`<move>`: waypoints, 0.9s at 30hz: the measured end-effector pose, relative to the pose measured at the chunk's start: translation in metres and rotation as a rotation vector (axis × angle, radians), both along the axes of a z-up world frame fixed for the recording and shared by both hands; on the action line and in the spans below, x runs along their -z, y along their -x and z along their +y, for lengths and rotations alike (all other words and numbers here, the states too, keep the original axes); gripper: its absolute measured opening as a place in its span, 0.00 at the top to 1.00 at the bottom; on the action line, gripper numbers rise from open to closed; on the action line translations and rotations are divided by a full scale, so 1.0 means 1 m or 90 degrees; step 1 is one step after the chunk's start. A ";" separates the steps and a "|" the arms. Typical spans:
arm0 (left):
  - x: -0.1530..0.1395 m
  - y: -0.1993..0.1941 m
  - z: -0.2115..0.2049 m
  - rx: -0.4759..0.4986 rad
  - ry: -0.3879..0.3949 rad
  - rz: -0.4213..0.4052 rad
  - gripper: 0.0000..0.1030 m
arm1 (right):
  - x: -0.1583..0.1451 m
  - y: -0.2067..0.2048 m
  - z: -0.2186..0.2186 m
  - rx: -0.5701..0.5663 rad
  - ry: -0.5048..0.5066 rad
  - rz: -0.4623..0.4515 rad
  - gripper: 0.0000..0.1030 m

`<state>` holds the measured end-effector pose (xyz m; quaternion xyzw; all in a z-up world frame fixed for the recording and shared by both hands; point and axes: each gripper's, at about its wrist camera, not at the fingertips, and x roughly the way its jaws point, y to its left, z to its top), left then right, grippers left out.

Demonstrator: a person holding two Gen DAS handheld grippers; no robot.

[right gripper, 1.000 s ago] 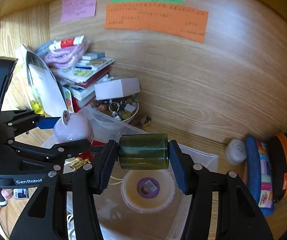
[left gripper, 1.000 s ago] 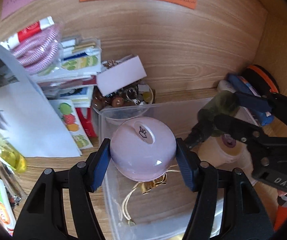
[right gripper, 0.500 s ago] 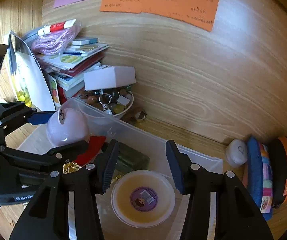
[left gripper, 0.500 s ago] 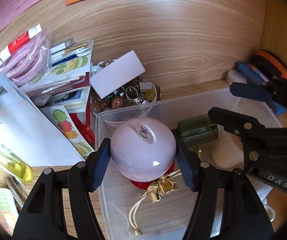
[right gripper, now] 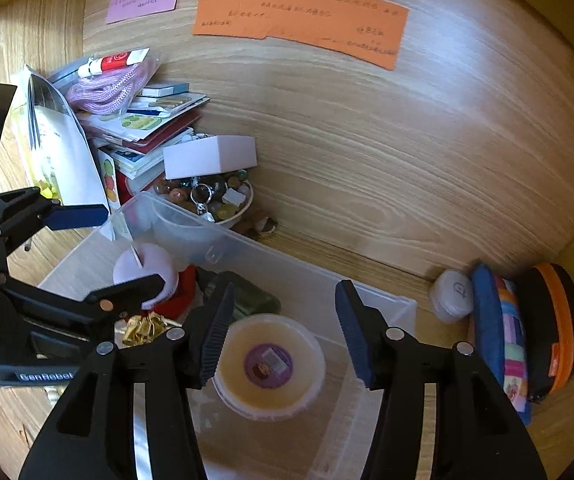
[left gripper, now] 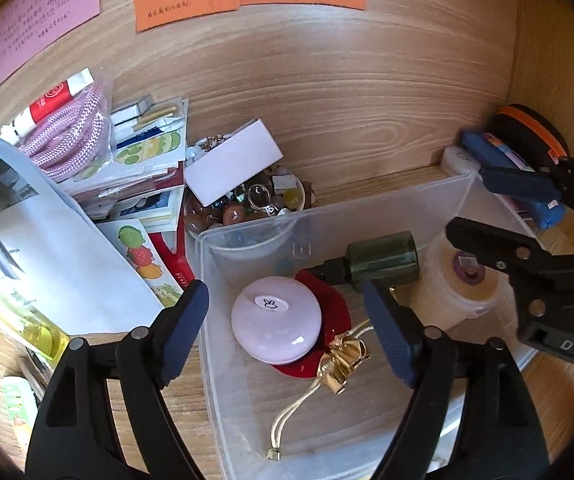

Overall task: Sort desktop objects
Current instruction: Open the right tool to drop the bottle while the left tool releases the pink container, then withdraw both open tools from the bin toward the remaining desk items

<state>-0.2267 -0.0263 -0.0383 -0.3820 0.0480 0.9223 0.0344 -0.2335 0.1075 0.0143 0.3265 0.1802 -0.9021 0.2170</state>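
Clear plastic bin [left gripper: 391, 208] on wooden desk, stacked booklets [left gripper: 143, 172] and bead bowl [left gripper: 247, 204] just behind. Inside: cream tub [right gripper: 269, 364], pink round case [left gripper: 277, 324] on red disc, green bottle [left gripper: 383, 262]. Left gripper [left gripper: 287, 330] and right gripper [right gripper: 283, 328]: jaws apart, empty.

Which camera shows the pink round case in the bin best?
The left wrist view: the pink round case lies fully visible, logo up. In the right wrist view the left gripper hides part of it.

Left claw [left gripper: 287, 322] and right claw [right gripper: 283, 332] both gape empty.
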 end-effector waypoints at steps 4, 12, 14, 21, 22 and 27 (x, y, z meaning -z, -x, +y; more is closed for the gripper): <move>-0.004 -0.007 -0.001 -0.004 0.000 0.004 0.21 | -0.005 -0.009 0.008 0.006 0.011 0.003 0.47; -0.017 -0.034 -0.003 -0.016 0.005 0.030 0.12 | -0.017 -0.042 0.019 0.004 0.044 0.032 0.25; -0.022 -0.044 -0.005 -0.020 0.005 0.038 0.11 | -0.019 -0.051 0.022 0.002 0.050 0.038 0.21; -0.029 -0.069 -0.011 -0.029 -0.014 0.049 0.08 | -0.020 -0.079 0.030 -0.002 0.078 0.038 0.21; -0.030 -0.074 -0.013 -0.031 -0.015 0.050 0.07 | -0.020 -0.083 0.031 -0.004 0.081 0.039 0.20; -0.028 -0.096 -0.021 -0.043 -0.012 0.056 0.07 | -0.020 -0.105 0.038 -0.010 0.089 0.046 0.19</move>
